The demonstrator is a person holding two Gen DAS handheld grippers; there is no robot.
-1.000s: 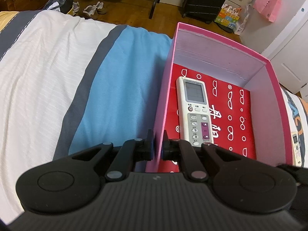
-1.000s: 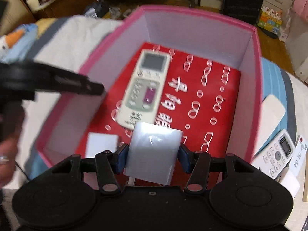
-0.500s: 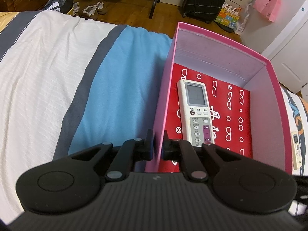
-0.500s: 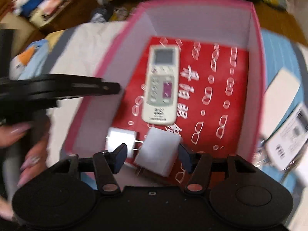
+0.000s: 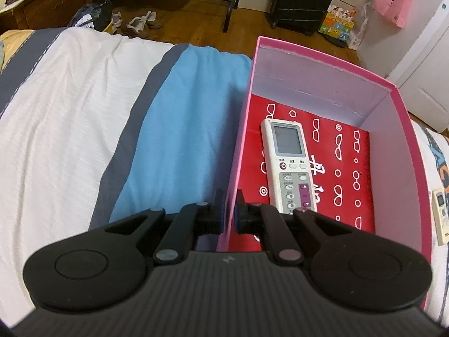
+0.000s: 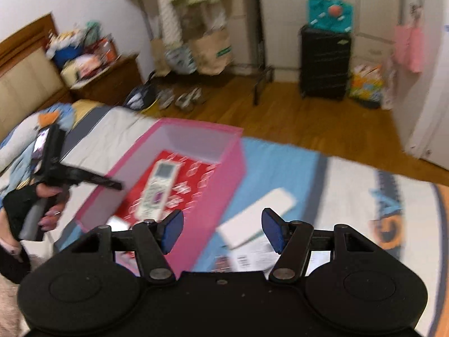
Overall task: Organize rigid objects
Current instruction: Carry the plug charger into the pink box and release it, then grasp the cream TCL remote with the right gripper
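A pink box (image 5: 322,64) with a red patterned floor lies on the bed. A white remote (image 5: 290,165) lies inside it. My left gripper (image 5: 230,210) is shut on the box's left wall near its front corner. My right gripper (image 6: 221,230) is open and empty, raised above the bed to the right of the box (image 6: 227,168). The remote (image 6: 158,188) and a white block (image 6: 116,223) show inside the box in the right wrist view. The left gripper (image 6: 84,179) shows at the box's left wall there.
A white flat box (image 6: 256,221) and printed papers (image 6: 252,258) lie on the bed right of the pink box. A second small remote (image 5: 442,216) lies at the far right. Beyond the bed are a wooden floor, a black suitcase (image 6: 325,61), bags and shoes.
My right gripper let go of the white block into the box, opened, and pulled up and back to the right. My left gripper kept its hold on the box wall.
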